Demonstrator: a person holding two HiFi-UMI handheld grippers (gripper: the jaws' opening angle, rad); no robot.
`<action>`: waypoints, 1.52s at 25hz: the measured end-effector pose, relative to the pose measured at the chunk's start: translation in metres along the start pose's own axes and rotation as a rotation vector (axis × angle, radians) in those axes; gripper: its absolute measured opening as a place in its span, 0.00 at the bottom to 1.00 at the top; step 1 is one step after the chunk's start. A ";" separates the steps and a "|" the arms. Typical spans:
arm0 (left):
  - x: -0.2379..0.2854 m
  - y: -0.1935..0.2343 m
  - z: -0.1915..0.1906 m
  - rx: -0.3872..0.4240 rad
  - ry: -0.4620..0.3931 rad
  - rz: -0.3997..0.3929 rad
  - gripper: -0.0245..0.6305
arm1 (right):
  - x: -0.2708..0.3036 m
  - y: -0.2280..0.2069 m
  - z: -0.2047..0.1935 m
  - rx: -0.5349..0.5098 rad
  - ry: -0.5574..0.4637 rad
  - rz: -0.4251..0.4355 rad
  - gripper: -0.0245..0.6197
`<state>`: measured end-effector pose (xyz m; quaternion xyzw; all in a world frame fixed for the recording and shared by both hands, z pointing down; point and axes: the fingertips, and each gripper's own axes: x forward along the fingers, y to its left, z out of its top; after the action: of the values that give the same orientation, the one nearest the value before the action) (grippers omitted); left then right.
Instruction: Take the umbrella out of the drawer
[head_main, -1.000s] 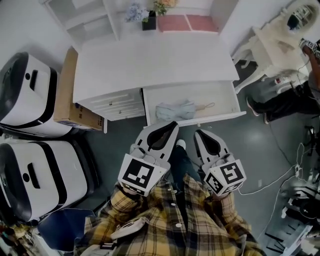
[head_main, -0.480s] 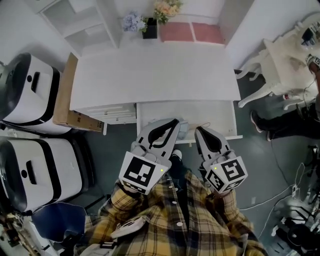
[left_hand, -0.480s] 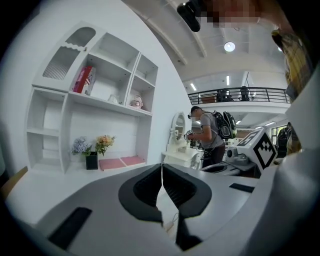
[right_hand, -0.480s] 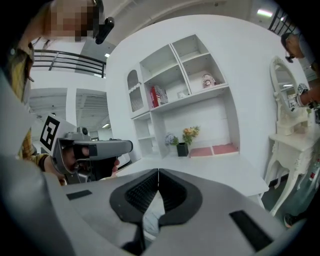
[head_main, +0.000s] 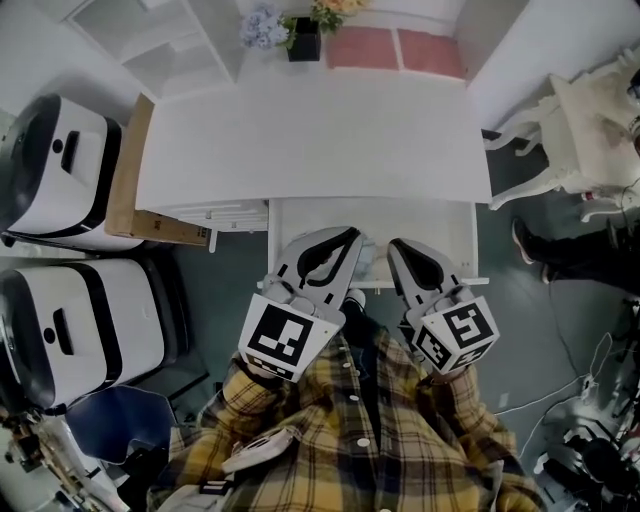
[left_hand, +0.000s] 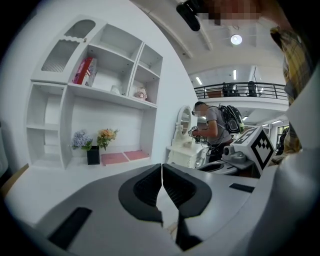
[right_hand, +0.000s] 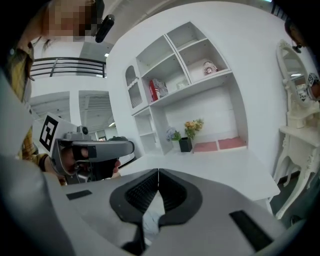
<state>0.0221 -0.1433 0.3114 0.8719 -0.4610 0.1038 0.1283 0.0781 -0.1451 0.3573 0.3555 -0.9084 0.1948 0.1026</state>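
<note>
The white desk has its drawer pulled open toward me. The pale blue folded umbrella lies in the drawer; only a sliver shows between the two grippers, which cover the rest. My left gripper is shut, with its tips over the drawer's near left part. My right gripper is shut beside it, over the drawer's middle. In the left gripper view the left gripper has its jaws touching and nothing between them. In the right gripper view the right gripper is likewise shut and empty, and pale umbrella fabric shows below its jaws.
Flowers in a dark pot and a pink mat sit at the desk's back. A cardboard box and two white machines stand left. A white dressing table and a person are at the right.
Both grippers moved forward over the open drawer, staying shut. The umbrella, plainly seen a second ago, is now mostly covered by them.
</note>
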 end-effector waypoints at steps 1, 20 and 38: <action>0.001 0.002 -0.001 -0.002 0.003 -0.005 0.08 | 0.003 0.000 0.000 0.006 0.000 -0.002 0.06; 0.031 0.002 -0.018 0.015 0.095 -0.178 0.08 | 0.008 -0.015 -0.023 0.113 0.029 -0.164 0.07; 0.057 0.000 -0.082 0.055 0.246 -0.249 0.08 | 0.013 -0.029 -0.058 0.144 0.089 -0.195 0.07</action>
<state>0.0481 -0.1613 0.4062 0.9062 -0.3273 0.2054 0.1719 0.0916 -0.1477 0.4215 0.4395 -0.8478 0.2641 0.1353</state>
